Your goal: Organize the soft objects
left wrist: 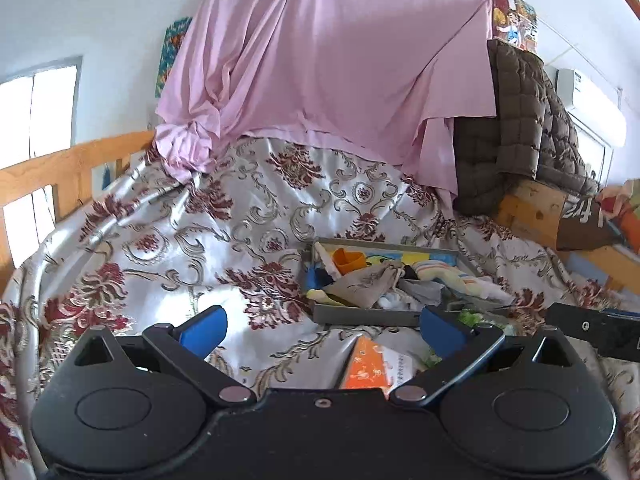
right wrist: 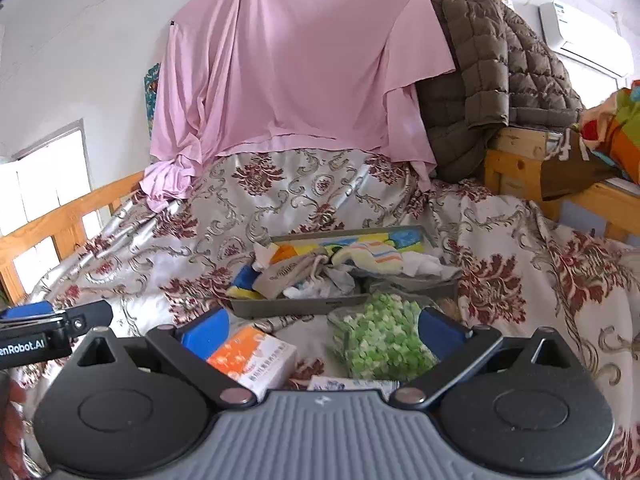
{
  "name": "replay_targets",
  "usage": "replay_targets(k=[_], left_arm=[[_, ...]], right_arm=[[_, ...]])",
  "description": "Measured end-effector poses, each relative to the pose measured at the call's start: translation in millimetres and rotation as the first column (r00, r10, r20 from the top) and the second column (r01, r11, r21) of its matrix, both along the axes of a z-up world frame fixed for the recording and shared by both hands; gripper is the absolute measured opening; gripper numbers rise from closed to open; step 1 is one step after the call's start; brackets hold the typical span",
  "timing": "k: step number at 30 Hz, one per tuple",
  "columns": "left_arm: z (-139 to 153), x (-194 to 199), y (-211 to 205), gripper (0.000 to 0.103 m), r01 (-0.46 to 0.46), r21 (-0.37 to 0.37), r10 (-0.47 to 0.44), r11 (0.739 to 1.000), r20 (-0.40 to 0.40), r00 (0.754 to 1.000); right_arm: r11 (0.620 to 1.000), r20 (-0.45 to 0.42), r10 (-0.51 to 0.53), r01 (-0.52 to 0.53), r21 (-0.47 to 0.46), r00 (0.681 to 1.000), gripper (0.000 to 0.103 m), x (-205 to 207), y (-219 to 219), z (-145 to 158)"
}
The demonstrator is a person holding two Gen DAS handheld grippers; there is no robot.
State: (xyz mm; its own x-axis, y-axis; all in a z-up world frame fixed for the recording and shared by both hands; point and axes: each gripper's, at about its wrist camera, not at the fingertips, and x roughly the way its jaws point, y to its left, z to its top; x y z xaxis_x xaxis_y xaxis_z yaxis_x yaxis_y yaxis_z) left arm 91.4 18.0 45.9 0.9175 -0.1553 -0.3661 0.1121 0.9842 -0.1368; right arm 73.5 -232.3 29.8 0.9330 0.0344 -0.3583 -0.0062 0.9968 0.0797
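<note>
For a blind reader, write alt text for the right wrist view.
The open right gripper hovers over a floral bedspread, with an orange tissue pack and green-speckled bag between its fingers. Beyond sits a grey tray piled with socks and cloths.

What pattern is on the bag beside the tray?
Green and white speckles on the bag, clearest in the right wrist view, just before the tray.

Left tongs (left wrist: 322, 330) spread wide and empty, right tongs (right wrist: 324, 330) likewise spread wide, side by side

Glossy satin bedspread (right wrist: 500, 240), matt grey tray (right wrist: 304, 307)
</note>
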Motion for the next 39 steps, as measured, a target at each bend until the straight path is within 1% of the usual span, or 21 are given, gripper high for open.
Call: replay_targets(k=[3, 6, 11, 14, 16, 21, 23, 25, 30, 36, 39], left_arm=[[-8.8, -7.4, -4.4, 0.102, 0.003, 0.046, -0.003, 0.999, 0.011, 1.000], [-17.3, -11.1, -8.2, 0.102, 0.008, 0.084, -0.008, 0.996, 0.006, 1.000], [-29.6, -14.8, -10.1, 0.102, -0.010, 0.111, 0.010, 0.994, -0.002, 1.000], [-38.4, -17.3, -10.8, 0.102, -0.032, 0.111, 0.032, 0.993, 0.006, 0.999], [-46.4, -19.7, -11.0, 0.102, -0.039, 0.103, 0.038, 0.994, 0.011, 0.999], [-62.3, -29.4, -12.2, 0.102, -0.027, 0.114, 0.026, 0.993, 0.007, 1.000], [-63.1, -31.0, -11.7, 0.102, -0.021, 0.107, 0.021, 0.994, -0.002, 1.000], [-61.1, -32.9, -10.7, 0.102, -0.029, 0.094, 0.028, 0.995, 0.007, 1.000], [-56.9, -37.1, -11.2, 0.102, -0.029, 0.079, 0.027, 0.996, 0.025, 0.999], [-61.1, -36.2, -6.5, 0.102, -0.037, 0.041, 0.039, 0.998, -0.029, 0.999], [-63.1, -37.0, -6.7, 0.102, -0.029, 0.055, 0.031, 0.998, -0.032, 0.999]], right_arm=[[1.000, 0.007, -0.022, 0.022, 0.003, 1.000, 0.103, -7.0, 1.0, -15.4], [0.999, 0.014, -0.043, 0.042, 0.014, 0.999, 0.103, -14.2, 0.7, -27.8], [0.996, 0.027, -0.084, 0.083, 0.027, 0.996, 0.103, -29.5, -4.7, -50.6], [0.992, -0.015, -0.112, 0.113, 0.061, 0.994, 0.103, -33.1, -14.0, -60.9], [0.990, -0.019, -0.117, 0.118, 0.083, 0.993, 0.103, -33.6, -16.5, -62.5], [0.995, -0.003, -0.096, 0.097, 0.035, 0.995, 0.103, -37.2, -7.8, -67.4], [0.996, -0.001, -0.084, 0.084, 0.023, 0.996, 0.103, -38.6, -4.2, -68.3], [0.997, 0.008, -0.078, 0.078, 0.018, 0.997, 0.103, -40.7, -1.7, -67.9], [0.995, 0.026, -0.095, 0.094, 0.027, 0.995, 0.103, -45.5, -3.0, -66.3], [0.995, 0.026, -0.100, 0.099, 0.022, 0.995, 0.103, -47.8, -4.6, -67.2], [0.995, 0.018, -0.101, 0.101, 0.019, 0.995, 0.103, -47.0, -4.0, -68.4]])
